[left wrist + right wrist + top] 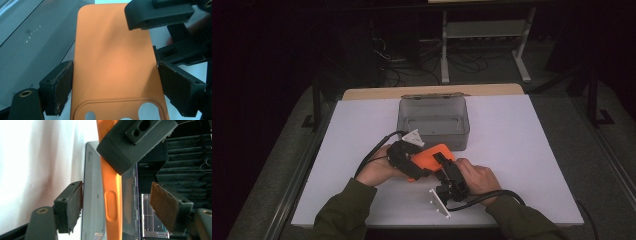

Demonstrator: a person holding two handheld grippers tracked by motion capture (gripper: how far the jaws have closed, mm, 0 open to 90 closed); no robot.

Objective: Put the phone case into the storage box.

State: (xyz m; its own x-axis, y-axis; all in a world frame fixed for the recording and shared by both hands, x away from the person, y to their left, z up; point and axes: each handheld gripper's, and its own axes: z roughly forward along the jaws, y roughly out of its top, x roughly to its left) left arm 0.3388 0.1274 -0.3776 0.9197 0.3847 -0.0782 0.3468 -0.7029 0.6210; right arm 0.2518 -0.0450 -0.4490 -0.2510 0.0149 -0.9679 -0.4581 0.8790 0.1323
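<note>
A: Where's the orange phone case (115, 67)?
B: Above the desk's (522, 150) front edge, clamped by the left gripper (115, 87); the right gripper (116, 205) straddles it, spread wide.
A: Risk?
B: Closing crooked could twist it loose.

White table (512, 150) w/ clear grey box (433, 120)

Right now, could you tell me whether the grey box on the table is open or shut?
Open: the grey box has no lid over it, and its bare floor shows from above.
</note>
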